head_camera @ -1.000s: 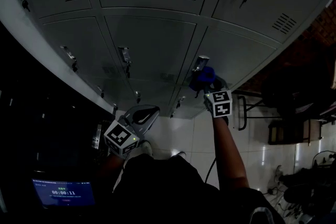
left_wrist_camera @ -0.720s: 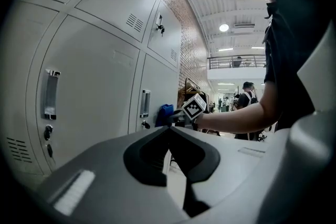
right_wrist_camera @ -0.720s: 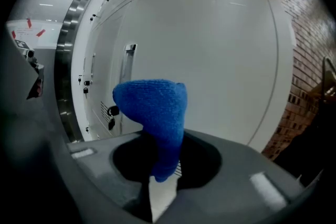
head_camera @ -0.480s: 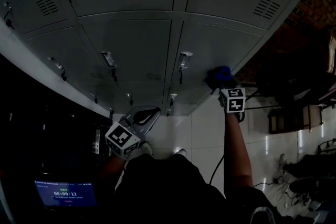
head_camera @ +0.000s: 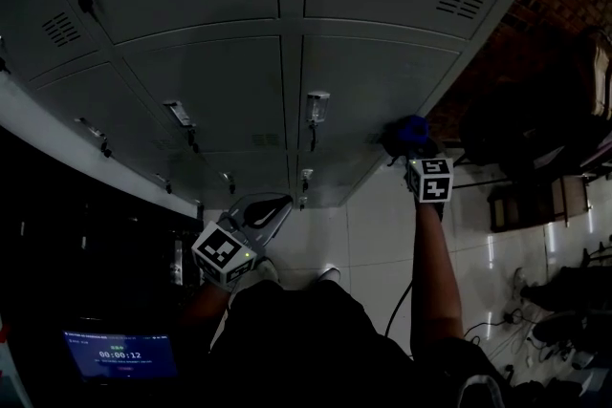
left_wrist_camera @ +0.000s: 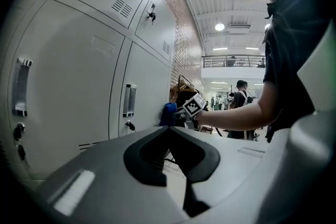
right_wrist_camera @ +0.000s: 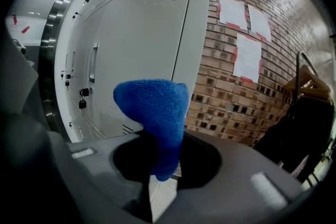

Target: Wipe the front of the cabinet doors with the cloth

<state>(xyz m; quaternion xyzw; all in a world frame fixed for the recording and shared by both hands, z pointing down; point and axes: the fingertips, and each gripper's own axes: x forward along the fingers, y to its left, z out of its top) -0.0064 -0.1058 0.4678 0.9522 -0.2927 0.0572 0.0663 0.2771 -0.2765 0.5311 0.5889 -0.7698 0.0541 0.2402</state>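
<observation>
My right gripper (head_camera: 411, 156) is clamped on the blue knitted cloth (head_camera: 405, 133), which lies against the right edge of a grey metal cabinet door (head_camera: 368, 86), centre right of the head view. My left gripper (head_camera: 256, 211), jaws together and empty, sits lower left.

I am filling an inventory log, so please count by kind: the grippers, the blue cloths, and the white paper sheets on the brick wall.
grippers: 2, the left gripper and the right gripper
blue cloth: 1, clamped in the right gripper
white paper sheets: 3, on the brick wall
Total: 6
</observation>
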